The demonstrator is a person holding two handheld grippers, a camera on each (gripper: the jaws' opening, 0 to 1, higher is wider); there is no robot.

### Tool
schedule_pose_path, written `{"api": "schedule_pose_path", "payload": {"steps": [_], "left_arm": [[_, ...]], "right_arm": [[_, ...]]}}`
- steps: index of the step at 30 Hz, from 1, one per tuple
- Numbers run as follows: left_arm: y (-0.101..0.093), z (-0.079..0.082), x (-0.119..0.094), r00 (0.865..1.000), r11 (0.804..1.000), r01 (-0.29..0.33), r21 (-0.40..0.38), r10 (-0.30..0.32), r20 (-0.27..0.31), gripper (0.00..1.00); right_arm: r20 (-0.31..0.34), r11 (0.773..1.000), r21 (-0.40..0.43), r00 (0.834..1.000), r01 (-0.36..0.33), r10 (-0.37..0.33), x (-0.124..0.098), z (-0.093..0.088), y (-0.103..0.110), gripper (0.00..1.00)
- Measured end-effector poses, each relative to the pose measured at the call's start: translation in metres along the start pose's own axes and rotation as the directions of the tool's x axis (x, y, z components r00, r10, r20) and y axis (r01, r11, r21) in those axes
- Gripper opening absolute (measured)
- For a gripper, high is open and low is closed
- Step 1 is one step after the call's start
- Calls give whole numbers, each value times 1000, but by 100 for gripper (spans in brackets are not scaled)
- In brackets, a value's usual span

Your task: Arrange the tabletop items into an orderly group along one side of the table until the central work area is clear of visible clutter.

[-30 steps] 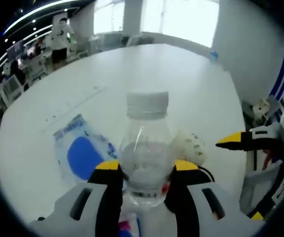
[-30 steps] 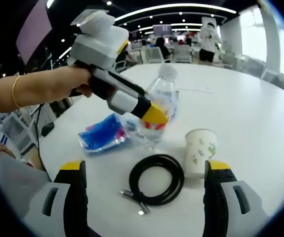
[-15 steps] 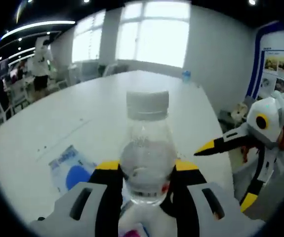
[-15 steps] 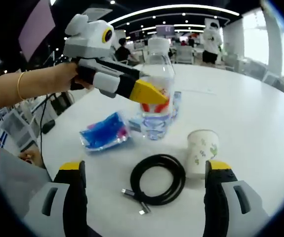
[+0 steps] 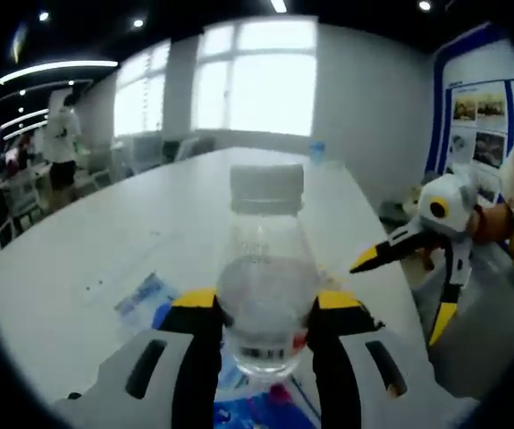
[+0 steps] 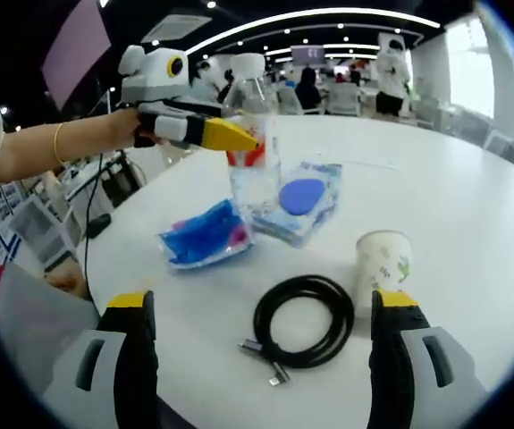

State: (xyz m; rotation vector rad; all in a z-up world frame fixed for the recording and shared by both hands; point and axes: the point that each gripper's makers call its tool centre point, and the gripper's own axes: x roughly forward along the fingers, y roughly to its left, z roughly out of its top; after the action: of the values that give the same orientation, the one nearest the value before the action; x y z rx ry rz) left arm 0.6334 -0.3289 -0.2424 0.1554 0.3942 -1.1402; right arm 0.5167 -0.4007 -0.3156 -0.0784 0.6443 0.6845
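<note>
bottle (image 5: 265, 268) sits clamped at its waist in the left claw (image 5: 264, 313), lifted off the worktop (image 6: 471, 206) above the blue packets (image 6: 205, 234), probably so it can be carried to one side. right claw (image 6: 261, 357) hangs wide open and empty over the black cable (image 6: 306, 323) and paper cup (image 6: 383, 266), likely the next things to gather.

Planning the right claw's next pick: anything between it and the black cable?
Nothing visible. The cable lies coiled on bare table straight ahead of the open right claw. The paper cup stands just beside it, off the direct line.
</note>
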Motion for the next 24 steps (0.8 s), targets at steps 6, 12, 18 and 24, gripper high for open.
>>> {"api": "schedule_pose_path", "payload": {"steps": [6, 12, 18, 24], "left_arm": [[13, -1, -18, 1000, 1000, -17, 13, 17, 20, 35], [29, -2, -35, 999, 999, -25, 21, 24, 38, 35], [37, -12, -50, 999, 999, -10, 45, 8, 42, 35], [52, -22, -60, 999, 997, -14, 80, 11, 38, 35]], "right_arm": [[6, 1000, 4, 1000, -14, 13, 2, 0, 5, 99], [-10, 1000, 3, 1000, -30, 30, 6, -5, 7, 99], [-16, 1000, -11, 1000, -25, 25, 8, -8, 5, 99], [-47, 1000, -2, 998, -28, 28, 13, -17, 4, 99]]}}
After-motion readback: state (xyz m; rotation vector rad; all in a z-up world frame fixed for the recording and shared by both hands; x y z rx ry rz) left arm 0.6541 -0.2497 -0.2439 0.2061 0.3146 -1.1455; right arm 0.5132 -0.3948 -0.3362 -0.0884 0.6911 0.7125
